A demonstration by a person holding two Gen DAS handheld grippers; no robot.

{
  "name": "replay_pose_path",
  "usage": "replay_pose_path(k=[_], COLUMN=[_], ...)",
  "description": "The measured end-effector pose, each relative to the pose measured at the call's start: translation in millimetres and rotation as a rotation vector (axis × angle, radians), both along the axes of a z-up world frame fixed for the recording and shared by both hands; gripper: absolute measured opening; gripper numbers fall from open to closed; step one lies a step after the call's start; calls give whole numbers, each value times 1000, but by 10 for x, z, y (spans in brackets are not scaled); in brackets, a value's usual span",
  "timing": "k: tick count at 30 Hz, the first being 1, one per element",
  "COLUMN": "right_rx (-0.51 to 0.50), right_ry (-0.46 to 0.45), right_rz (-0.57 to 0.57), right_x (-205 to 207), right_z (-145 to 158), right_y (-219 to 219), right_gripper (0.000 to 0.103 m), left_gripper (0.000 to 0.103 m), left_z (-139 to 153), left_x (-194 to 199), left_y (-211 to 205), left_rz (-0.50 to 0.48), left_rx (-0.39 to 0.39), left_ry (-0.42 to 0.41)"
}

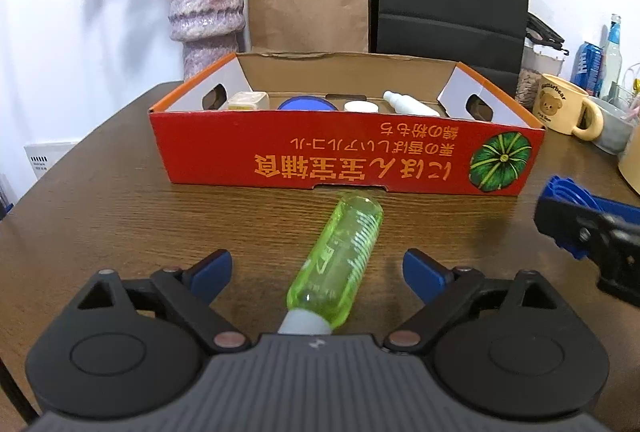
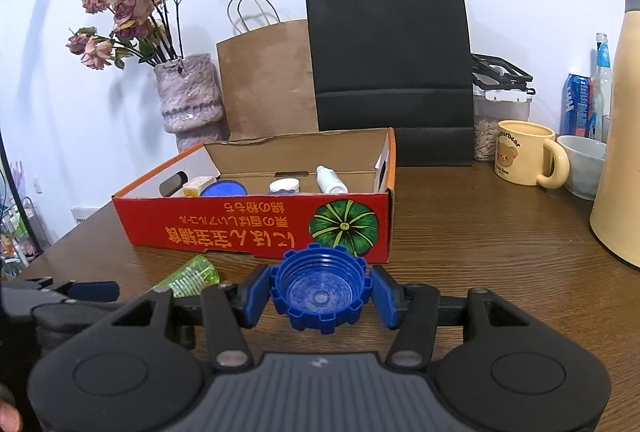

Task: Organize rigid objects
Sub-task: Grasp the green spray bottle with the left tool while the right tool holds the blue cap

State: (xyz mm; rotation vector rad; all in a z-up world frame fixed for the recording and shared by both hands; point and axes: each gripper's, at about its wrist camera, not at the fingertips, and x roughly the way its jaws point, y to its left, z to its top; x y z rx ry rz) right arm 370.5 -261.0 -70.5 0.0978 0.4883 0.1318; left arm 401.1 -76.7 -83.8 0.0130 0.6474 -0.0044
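A clear green bottle (image 1: 340, 256) with a grey cap lies on the wooden table, its far end almost at the red cardboard box (image 1: 344, 160). My left gripper (image 1: 318, 268) is open, and its blue pads stand well apart on either side of the bottle without touching it. My right gripper (image 2: 319, 292) is shut on a blue ribbed screw cap (image 2: 319, 290), hollow side facing the camera, held in front of the box (image 2: 248, 228). Inside the box are a small cream box (image 1: 248, 100), a blue lid (image 1: 307, 103), a white jar (image 1: 361, 107) and a white bottle (image 1: 408, 104).
Behind the box stand a purple vase with dried roses (image 2: 188, 96), a brown paper bag (image 2: 268, 80) and a black paper bag (image 2: 388, 64). To the right are a yellow bear mug (image 2: 524, 152), a white bowl (image 2: 584, 164), a tall cream jug (image 2: 620, 152) and a blue can (image 2: 576, 108).
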Motion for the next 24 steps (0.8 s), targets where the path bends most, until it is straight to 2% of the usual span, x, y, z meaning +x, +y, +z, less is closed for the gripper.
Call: replay_pose_path(k=[5, 8, 14, 16, 19, 24], right_rx=[-4, -7, -13, -16, -19, -23], right_ry=[10, 14, 19, 20, 21, 19], right_rz=[-5, -7, -8, -8, -7, -3], right_x=[23, 30, 44, 44, 45, 39], right_z=[-16, -26, -33, -36, -43, -43], right_y=[1, 1, 15, 19, 19, 32], right_gripper=[53, 53, 53, 53, 53, 53], left_gripper=[95, 91, 61, 39, 33, 32], left_z=[-39, -61, -73, -64, -54, -41], left_x=[144, 189, 203, 184, 160, 145], left_y=[-34, -43, -29, -35, -47, -35], left_rz=[4, 1, -19, -31, -41, -46], left_rx=[15, 16, -1, -4, 2, -2], left_ry=[24, 33, 43, 36, 29, 28])
